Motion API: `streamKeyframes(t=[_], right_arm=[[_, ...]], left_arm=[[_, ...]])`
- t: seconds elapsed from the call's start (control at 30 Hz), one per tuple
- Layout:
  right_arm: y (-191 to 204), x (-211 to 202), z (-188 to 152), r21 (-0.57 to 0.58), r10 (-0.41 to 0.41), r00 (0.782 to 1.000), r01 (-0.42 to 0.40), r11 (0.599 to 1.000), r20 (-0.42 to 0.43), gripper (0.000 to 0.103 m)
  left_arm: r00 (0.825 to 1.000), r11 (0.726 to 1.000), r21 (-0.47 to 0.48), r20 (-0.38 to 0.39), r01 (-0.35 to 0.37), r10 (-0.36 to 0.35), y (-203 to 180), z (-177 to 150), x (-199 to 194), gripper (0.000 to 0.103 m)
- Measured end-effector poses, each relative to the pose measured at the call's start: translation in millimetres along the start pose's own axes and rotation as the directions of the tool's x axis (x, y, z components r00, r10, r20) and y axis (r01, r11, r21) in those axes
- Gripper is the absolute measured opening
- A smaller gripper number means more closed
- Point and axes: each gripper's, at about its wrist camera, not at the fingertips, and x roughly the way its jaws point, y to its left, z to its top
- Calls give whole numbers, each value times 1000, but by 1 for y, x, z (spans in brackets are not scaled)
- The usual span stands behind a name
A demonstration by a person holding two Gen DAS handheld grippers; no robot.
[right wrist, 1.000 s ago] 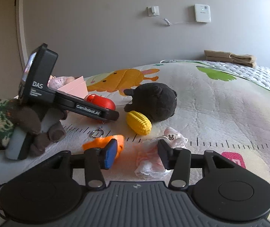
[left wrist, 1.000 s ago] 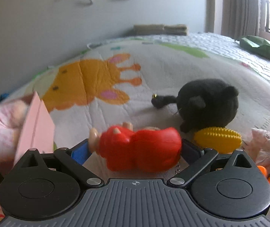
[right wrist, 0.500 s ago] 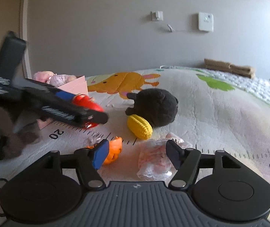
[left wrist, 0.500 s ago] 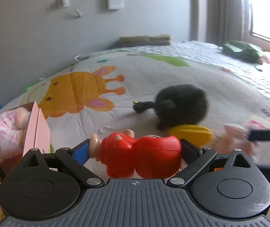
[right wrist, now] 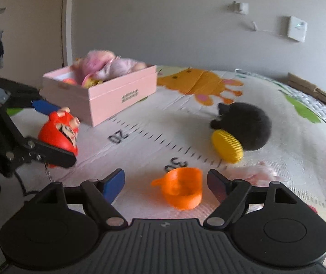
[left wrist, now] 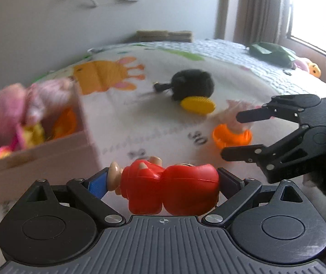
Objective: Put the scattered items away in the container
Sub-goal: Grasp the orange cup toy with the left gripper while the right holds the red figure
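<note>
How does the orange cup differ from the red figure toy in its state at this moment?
The red figure toy is clamped in the left gripper, off the mat; the orange cup lies loose on the mat. The right gripper is opening around the cup, not touching it. Both are outside the pink box.

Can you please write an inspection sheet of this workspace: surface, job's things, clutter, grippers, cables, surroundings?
Surface: printed play mat with a ruler scale and an orange cartoon animal.
Job's things: pink box already holding soft toys; red figure toy; orange cup, black plush, yellow ribbed toy and pink cloth lie loose on the mat.
Clutter: folded brown cloth by the wall; green item near the window.
Grippers: left gripper shut on the red figure toy; right gripper opening, the orange cup between its jaws, untouched.
Cables: a thin wire on the wall.
Surroundings: grey wall, wall devices, curtain, window.
</note>
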Motion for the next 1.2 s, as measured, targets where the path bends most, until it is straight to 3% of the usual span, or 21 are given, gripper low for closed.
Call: streamKeyframes(t=[0.33, 0.6, 0.77, 0.9, 0.97, 1.0, 1.03, 1.13, 1.2], right_arm=[[16, -3, 7, 15, -9, 1000, 9, 1000, 3, 80], [67, -3, 21, -51, 165, 985, -163, 985, 43, 86], [112, 15, 34, -144, 231, 972, -221, 965, 52, 88], [130, 42, 44, -125, 244, 970, -240, 963, 12, 88], [132, 50, 45, -127, 236, 972, -236, 963, -15, 76], [132, 52, 45, -129, 240, 970, -243, 961, -33, 55], [131, 52, 44, -121, 240, 970, -243, 962, -43, 49], [123, 41, 39, -87, 232, 972, -233, 969, -29, 49], [112, 23, 32, -62, 216, 976, -216, 974, -6, 49]], left_arm=[[1000, 998, -66, -16, -16, 15, 23, -18, -3, 99], [999, 987, -162, 50, -12, 21, 49, -22, -34, 101], [986, 966, -235, 107, -103, 131, 68, -27, -62, 102], [964, 926, -344, 153, -156, 219, 83, -38, -86, 103], [960, 900, -411, 160, -149, 231, 90, -45, -96, 103], [961, 890, -435, 162, -134, 224, 94, -48, -100, 103], [964, 880, -461, 166, -112, 209, 98, -50, -105, 103], [963, 861, -507, 208, -43, 171, 101, -57, -115, 103], [963, 869, -493, 218, -30, 157, 95, -56, -116, 103]])
